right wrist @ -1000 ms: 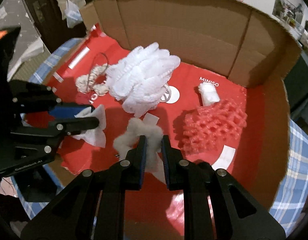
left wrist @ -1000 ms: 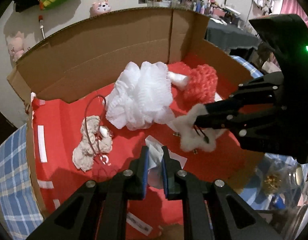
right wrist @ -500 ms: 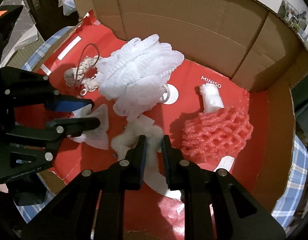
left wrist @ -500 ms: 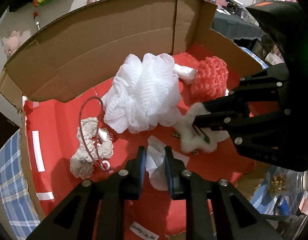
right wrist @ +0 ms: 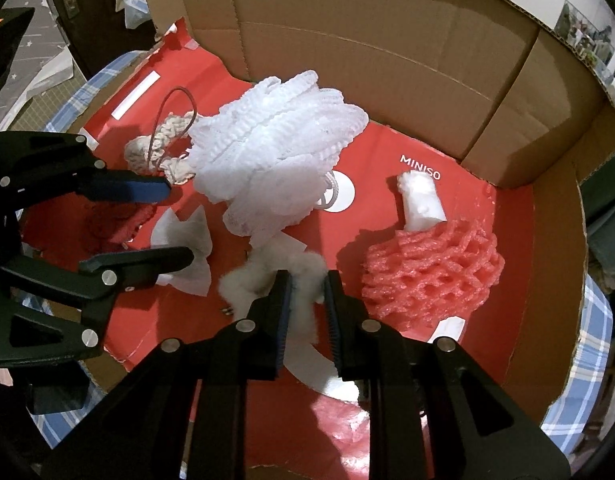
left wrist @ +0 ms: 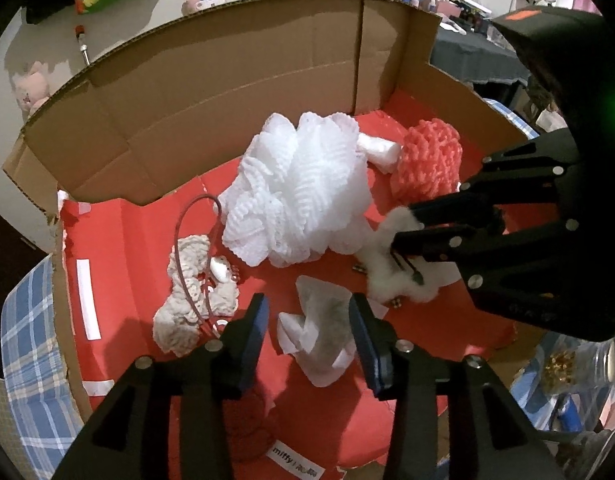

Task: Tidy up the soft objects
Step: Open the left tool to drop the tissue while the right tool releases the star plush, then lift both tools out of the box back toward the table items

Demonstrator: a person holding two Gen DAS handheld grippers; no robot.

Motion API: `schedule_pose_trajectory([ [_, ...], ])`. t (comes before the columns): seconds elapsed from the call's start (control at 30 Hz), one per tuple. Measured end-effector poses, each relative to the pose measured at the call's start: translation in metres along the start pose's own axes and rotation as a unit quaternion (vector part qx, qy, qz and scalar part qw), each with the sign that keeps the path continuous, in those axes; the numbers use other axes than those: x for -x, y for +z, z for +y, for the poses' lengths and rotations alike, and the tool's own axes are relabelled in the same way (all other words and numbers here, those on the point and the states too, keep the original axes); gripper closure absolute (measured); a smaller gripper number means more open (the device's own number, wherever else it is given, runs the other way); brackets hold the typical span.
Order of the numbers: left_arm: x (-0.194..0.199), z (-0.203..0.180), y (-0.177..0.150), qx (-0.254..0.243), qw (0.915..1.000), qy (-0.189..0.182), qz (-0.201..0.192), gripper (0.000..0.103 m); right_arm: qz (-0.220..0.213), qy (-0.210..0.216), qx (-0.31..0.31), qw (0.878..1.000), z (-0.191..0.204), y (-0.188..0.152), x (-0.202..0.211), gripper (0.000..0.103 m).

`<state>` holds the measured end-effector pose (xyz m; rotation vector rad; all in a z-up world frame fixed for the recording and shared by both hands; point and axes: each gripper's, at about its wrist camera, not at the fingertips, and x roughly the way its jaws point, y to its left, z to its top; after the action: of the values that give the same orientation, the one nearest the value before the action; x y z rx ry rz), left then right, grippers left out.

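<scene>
Two grippers hang over our red box floor (left wrist: 119, 264). Our left gripper (left wrist: 307, 316) has just been opening, and its blue pads no longer squeeze the crumpled white tissue (left wrist: 321, 332) lying between them. Our right gripper (right wrist: 305, 292) pinches a fluffy grey-white tuft (right wrist: 263, 276). Farther back sit a big frilly white puff (left wrist: 295, 192), a pink foam net (right wrist: 431, 276), and brown cardboard walls (left wrist: 227, 92).

In the cardboard box (right wrist: 387, 52): one white foam-net heap (right wrist: 279, 156), one pink foam net (right wrist: 431, 276) (beside it, one small white roll (right wrist: 421, 202)), one cream cord bundle (left wrist: 191, 292).
</scene>
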<state>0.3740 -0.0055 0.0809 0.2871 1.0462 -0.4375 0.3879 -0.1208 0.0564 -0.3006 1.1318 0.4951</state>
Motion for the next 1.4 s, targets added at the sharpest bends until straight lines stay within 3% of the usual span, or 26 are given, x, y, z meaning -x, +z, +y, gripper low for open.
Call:
schedule_pose_trajectory([
  [0.4,0.023,0.006,-0.009,0.011,0.9997,0.002,-0.020,0.045,-0.004,-0.004,-0.007,1.000,0.004,-0.002,0.001,0.082],
  [0.5,0.032,0.007,-0.013,0.011,0.9997,0.002,-0.024,0.043,-0.009,-0.005,-0.009,1.000,0.004,-0.003,0.005,0.069],
  [0.57,0.036,0.006,-0.015,0.011,0.9996,0.002,-0.027,0.043,-0.013,-0.006,-0.013,1.000,0.003,-0.002,0.007,0.051],
  [0.77,0.053,0.002,-0.020,0.016,0.9988,-0.001,-0.046,0.038,-0.031,-0.010,-0.017,0.999,0.007,-0.004,0.024,0.051],
  [1.13,0.129,-0.011,-0.048,0.063,0.9865,-0.006,-0.151,0.008,-0.106,-0.024,-0.040,0.993,0.022,-0.038,0.110,0.032],
  [1.4,0.196,-0.041,-0.089,0.074,0.9684,0.020,-0.237,0.000,-0.193,-0.038,-0.049,0.979,0.050,-0.082,0.185,0.026],
])
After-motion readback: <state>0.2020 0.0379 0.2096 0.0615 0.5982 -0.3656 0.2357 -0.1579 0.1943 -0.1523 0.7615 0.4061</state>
